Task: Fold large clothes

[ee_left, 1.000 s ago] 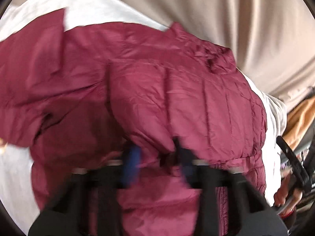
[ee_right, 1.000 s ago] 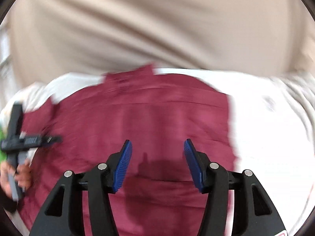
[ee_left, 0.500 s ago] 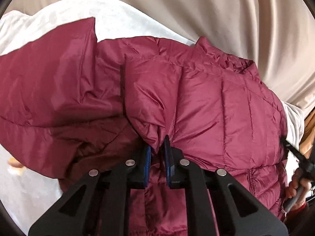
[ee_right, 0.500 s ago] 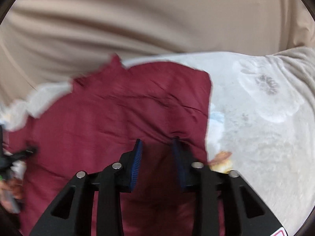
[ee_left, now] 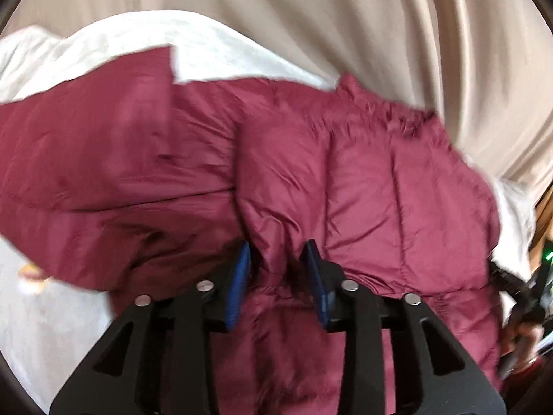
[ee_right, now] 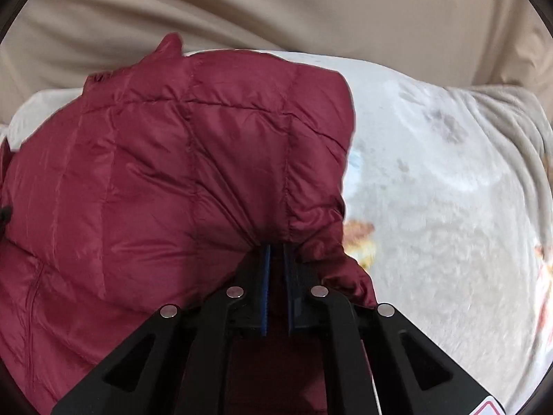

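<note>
Your colours: maroon on white, beige behind.
The quilted jacket point(ee_right: 166, 180) ahead of your black, blue-padded right claw point(ee_right: 276, 259) is maroon; the blanket point(ee_right: 449, 207) to its right is white with faint orange and grey prints; the curtain point(ee_right: 276, 7) beyond is beige.

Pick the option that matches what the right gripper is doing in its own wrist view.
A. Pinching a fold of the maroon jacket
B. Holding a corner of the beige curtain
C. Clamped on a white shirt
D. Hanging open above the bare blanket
A: the right gripper has its blue pads nearly together with puckered fabric of the maroon puffer jacket gathered between them, beside the pale blanket.
</note>
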Demonstrator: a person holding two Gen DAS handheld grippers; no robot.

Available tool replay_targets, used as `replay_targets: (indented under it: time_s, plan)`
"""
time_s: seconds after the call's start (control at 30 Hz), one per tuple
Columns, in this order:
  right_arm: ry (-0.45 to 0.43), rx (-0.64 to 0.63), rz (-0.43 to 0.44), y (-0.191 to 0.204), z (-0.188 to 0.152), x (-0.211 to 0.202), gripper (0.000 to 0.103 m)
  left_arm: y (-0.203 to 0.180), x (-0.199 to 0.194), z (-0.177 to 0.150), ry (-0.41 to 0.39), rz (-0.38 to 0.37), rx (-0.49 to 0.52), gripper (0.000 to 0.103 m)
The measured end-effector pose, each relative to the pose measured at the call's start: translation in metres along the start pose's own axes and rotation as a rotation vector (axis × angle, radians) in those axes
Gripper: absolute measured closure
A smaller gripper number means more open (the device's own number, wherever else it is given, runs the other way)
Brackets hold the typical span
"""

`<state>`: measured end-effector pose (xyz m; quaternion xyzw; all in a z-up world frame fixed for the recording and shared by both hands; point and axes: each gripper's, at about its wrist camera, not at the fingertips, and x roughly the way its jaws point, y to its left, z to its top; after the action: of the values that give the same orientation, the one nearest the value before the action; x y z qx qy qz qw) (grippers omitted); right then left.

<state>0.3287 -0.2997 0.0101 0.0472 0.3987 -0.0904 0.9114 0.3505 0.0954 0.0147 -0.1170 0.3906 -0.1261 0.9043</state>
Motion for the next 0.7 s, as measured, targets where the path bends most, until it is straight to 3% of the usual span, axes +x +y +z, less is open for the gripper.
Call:
replay_targets:
  time_s: [0.03,0.1,0.17,0.23,0.43,0.53,0.63,0.7]
  plan:
    - [-0.012,0.021,0.000,-0.002,0.000,-0.005,0.094,0.013,-0.017,0.001,-0.033,0.013,-0.025,0.053]
    - [-0.026,0.045,0.032,-0.003,-0.003,-0.015,0.089,0.040,-0.044,0.005,-0.101,0.057,-0.064,0.030]
    - [-0.039,0.057,0.082,0.000,-0.009,-0.028,0.086,0.079,-0.073,0.013,-0.175,0.141,-0.119,0.023]
    - [-0.044,0.047,0.112,0.006,-0.015,-0.033,0.082,0.126,-0.091,0.025,-0.211,0.235,-0.190,0.023]
    - [-0.047,-0.045,0.090,0.036,-0.025,-0.027,0.071,0.267,-0.115,0.051,-0.257,0.470,-0.464,0.023]
    - [-0.042,-0.064,0.069,0.042,-0.030,-0.027,0.069,0.316,-0.115,0.057,-0.270,0.524,-0.563,0.023]
    - [-0.034,-0.048,0.079,0.039,-0.033,-0.027,0.068,0.346,-0.108,0.056,-0.260,0.536,-0.642,0.034]
    - [-0.027,-0.027,0.090,0.037,-0.031,-0.022,0.066,0.352,-0.105,0.055,-0.266,0.522,-0.646,0.052]
